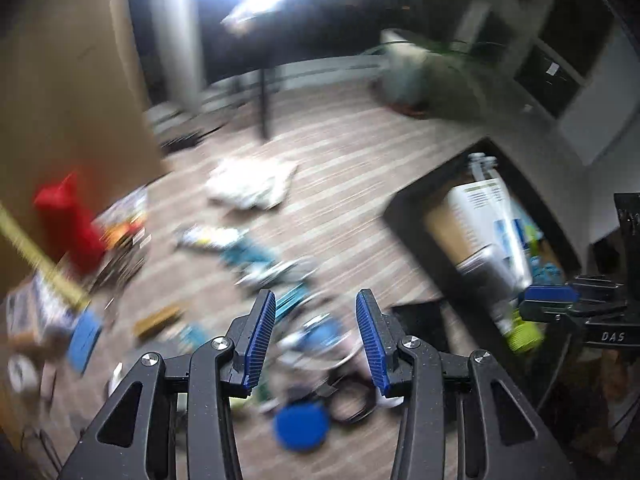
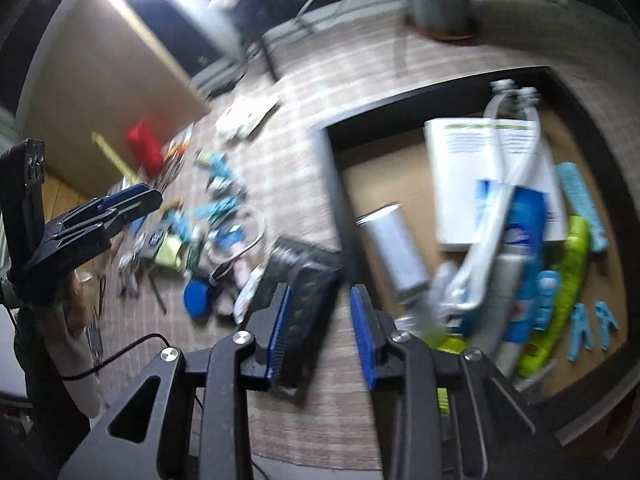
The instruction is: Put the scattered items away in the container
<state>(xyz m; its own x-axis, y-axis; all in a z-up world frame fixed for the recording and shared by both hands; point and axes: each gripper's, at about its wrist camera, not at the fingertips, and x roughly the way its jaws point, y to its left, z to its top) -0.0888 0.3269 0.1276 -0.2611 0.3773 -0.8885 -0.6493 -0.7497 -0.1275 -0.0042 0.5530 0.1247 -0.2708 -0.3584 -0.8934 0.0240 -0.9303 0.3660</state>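
The container (image 2: 332, 168), a dark-walled box at three o'clock, is crammed with tubes; both hand-held grippers, left (image 1: 316, 336) and right (image 2: 320, 332), gape empty.

The picture is blurred. At the bottom centre the left gripper (image 1: 316, 312) stands open, with nothing between its 2 blue pads (image 1: 260, 340). Behind it, scattered items (image 1: 248, 256) lie on the striped floor (image 1: 352, 160). At the right is the dark container (image 1: 472, 216), already holding things. At the right edge the right gripper (image 1: 548, 300) shows.
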